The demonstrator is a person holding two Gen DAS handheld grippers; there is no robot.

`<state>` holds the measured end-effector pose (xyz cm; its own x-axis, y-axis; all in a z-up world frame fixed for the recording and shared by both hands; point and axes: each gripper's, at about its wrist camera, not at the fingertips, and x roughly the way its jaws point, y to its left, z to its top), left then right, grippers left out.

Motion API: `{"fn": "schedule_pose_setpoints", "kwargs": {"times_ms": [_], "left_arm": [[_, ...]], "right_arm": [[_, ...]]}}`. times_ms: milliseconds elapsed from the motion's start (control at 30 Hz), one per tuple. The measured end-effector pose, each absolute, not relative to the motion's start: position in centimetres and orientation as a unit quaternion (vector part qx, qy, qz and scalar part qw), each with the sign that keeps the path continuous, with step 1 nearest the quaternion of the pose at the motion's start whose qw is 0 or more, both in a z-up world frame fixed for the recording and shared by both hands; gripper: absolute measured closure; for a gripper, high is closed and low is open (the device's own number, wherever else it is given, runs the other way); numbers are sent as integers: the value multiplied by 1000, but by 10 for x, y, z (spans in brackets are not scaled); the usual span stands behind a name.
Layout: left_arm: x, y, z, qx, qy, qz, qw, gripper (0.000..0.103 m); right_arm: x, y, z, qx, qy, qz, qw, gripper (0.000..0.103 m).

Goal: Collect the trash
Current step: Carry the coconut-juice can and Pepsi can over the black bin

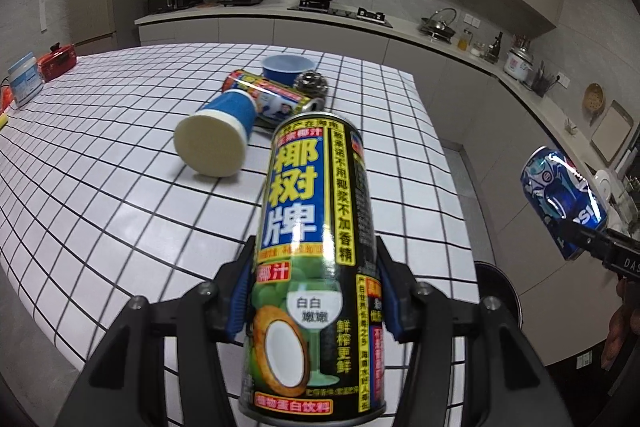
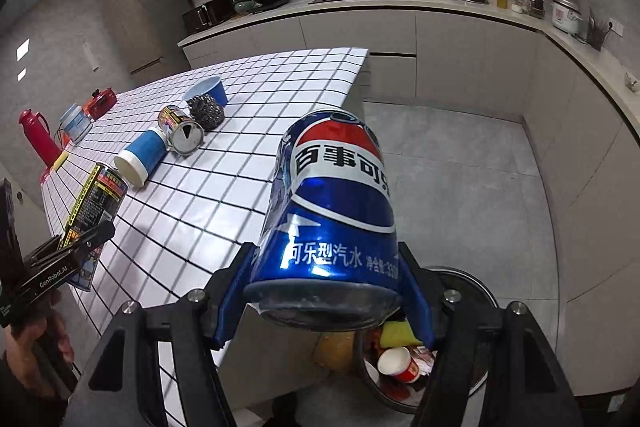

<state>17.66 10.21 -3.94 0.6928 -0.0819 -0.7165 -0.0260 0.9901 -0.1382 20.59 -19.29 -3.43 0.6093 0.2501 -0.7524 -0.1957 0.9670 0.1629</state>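
The right gripper [image 2: 326, 291] holds the dented blue Pepsi can [image 2: 332, 211] above the round trash bin [image 2: 476, 279] at the bottom of the frame, and the left gripper [image 1: 316, 291] squeezes the tall black coconut-drink can [image 1: 316, 247], which could slip and miss the bin.

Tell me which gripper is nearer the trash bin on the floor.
Right. The right gripper, shut on the blue cola can, hangs just above the trash bin. The left gripper, holding the coconut juice can, is off over the table.
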Motion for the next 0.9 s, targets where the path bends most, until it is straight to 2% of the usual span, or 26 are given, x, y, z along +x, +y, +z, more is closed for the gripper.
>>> {"fn": "schedule_pose_setpoints", "kwargs": {"times_ms": [467,900], "left_arm": [[160,8,-50,-51,401,-86,911,49],[153,-90,-71,-18,424,-148,893,49]], "right_arm": [[158,-268,-47,34,430,74,899,34],[127,-339,-87,13,452,34,892,34]]}}
